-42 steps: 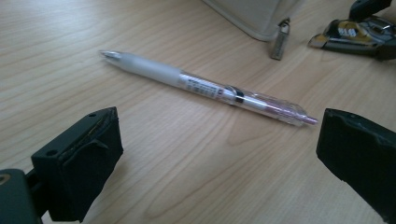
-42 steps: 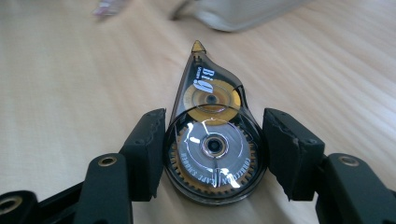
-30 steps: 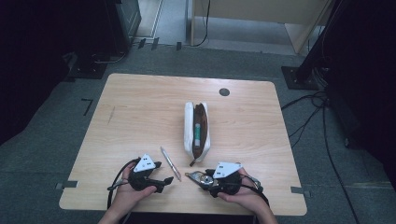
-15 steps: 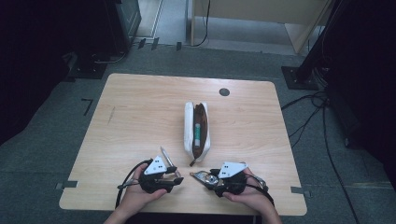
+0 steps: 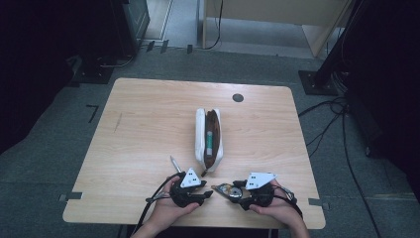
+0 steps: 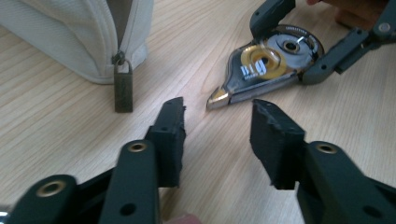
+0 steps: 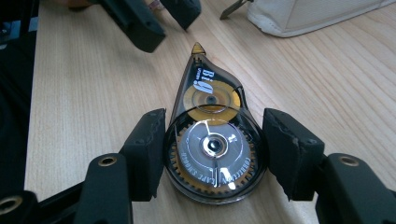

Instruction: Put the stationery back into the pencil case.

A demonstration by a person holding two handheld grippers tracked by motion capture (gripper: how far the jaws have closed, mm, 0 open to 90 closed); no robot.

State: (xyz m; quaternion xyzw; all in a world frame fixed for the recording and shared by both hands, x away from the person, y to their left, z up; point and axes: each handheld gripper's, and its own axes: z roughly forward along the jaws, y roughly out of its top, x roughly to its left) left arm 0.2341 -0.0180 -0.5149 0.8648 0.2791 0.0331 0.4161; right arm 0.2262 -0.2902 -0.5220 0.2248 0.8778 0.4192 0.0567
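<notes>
The left gripper (image 6: 217,135) has just been closing its jaws on nothing, pointing at the correction tape dispenser (image 6: 266,70) upper right, which the right gripper (image 6: 299,39) is clasping.

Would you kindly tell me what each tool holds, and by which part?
Right tool clamps the translucent teardrop tape dispenser by its round rear; left tool holds nothing.

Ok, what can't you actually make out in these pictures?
- High view: the pen is partly hidden behind the left hand-held gripper.
- High view: inside the pencil case, beyond a green item, contents are too dark and small.
- Left gripper view: the pencil case is cut off by the top edge.
- Right gripper view: the correction tape wheel lettering is too blurred.
</notes>
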